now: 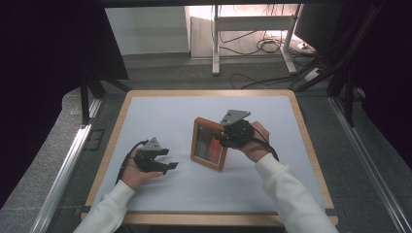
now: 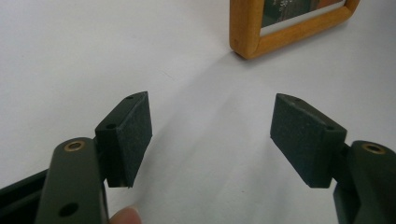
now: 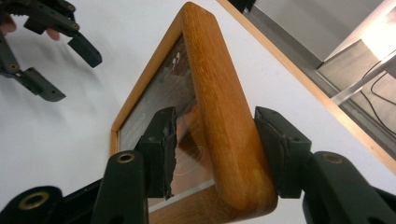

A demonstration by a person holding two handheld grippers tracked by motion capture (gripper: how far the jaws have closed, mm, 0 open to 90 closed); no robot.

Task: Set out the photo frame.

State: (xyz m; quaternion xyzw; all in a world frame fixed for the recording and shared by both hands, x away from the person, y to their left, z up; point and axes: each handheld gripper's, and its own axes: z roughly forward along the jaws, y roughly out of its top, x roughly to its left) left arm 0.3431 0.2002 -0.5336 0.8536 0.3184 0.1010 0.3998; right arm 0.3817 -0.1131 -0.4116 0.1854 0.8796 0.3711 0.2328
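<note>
Wooden-framed picture stands tilted near the middle of the white table, its glass front facing left. My right gripper straddles the frame's right edge, one pad over the glass, the other just beside the back; whether they press I cannot tell. My left gripper rests well apart to the left, jaws wide, nothing between them.

white long sleeves; black left gripper and right gripper, brass-ringed screw holes, grey three-cornered plates, black cables.
</note>
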